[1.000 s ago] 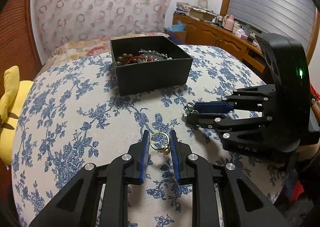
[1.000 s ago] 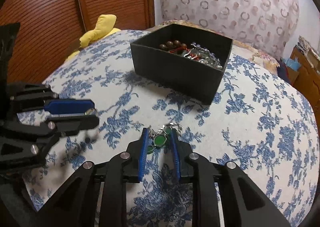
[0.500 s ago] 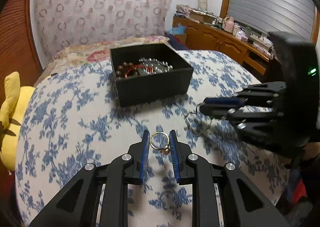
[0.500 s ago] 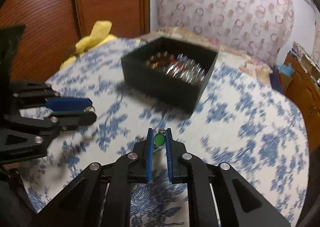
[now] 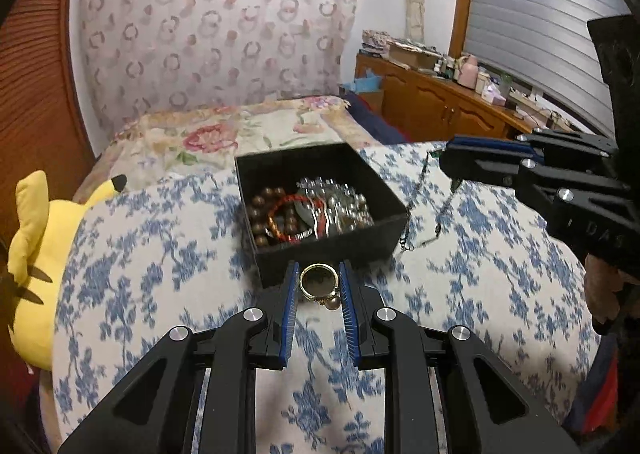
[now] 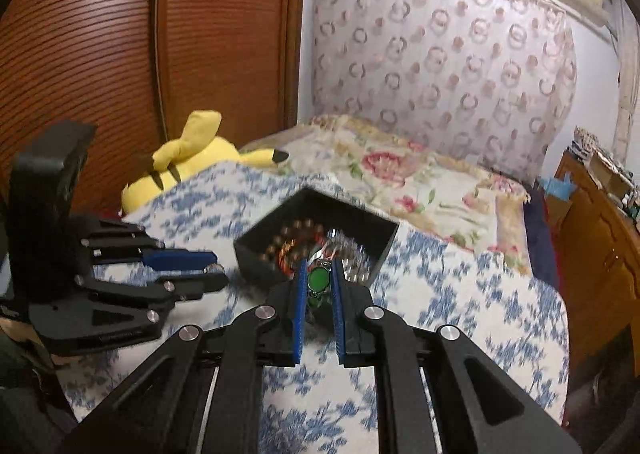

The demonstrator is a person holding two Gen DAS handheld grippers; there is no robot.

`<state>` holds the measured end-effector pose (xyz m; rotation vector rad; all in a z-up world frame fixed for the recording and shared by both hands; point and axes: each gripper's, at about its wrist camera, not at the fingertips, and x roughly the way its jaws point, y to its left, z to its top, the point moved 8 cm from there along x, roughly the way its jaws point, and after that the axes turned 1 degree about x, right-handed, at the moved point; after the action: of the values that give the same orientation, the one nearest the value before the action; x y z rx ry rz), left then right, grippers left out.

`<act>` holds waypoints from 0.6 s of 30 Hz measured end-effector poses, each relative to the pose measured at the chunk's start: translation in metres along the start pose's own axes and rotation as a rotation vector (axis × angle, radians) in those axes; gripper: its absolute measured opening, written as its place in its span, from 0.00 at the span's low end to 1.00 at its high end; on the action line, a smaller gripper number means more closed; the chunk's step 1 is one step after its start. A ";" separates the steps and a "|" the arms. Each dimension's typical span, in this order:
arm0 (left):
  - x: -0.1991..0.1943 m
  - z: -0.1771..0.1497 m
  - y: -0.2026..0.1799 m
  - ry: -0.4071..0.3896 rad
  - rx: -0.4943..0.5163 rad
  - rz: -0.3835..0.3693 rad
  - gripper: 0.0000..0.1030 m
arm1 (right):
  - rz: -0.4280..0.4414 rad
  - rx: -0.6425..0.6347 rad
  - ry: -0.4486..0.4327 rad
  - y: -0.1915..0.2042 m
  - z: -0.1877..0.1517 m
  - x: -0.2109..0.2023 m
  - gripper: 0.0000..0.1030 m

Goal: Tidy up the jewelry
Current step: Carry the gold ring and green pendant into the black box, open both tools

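A black open box [image 5: 332,244] holds beaded bracelets and silver chains on the blue-flowered cloth; it also shows in the right wrist view [image 6: 256,254]. My left gripper [image 5: 319,286] is shut on a gold ring [image 5: 316,281] with a small bead, held in the air just in front of the box's near wall. My right gripper [image 6: 319,278] is shut on a green-stone chain [image 6: 318,281], held above the box's near edge. In the left wrist view the right gripper [image 5: 450,170] sits right of the box with the chain [image 5: 424,214] hanging below it.
A yellow plush toy [image 5: 36,254] lies at the table's left edge, also in the right wrist view [image 6: 188,170]. A floral bed [image 5: 224,134] lies behind the table. A wooden cabinet [image 5: 432,106] stands at back right. A brown slatted wardrobe [image 6: 120,54] is at left.
Both grippers have lifted off the cloth and moved toward the black box, each carrying its piece. The right gripper closed tighter on the green-stone chain.
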<state>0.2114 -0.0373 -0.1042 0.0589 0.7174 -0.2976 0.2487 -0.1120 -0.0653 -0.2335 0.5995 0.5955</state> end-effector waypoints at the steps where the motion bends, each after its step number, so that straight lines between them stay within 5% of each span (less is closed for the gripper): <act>1: 0.001 0.004 0.001 -0.004 -0.002 0.003 0.18 | -0.001 0.000 -0.007 -0.002 0.005 0.000 0.13; 9: 0.016 0.020 0.011 -0.004 -0.011 0.017 0.18 | -0.007 0.009 -0.028 -0.013 0.040 0.021 0.13; 18: 0.030 0.033 0.021 -0.002 -0.039 0.027 0.18 | -0.007 0.045 0.025 -0.025 0.037 0.061 0.18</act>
<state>0.2606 -0.0296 -0.1001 0.0310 0.7195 -0.2574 0.3212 -0.0907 -0.0705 -0.2007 0.6357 0.5718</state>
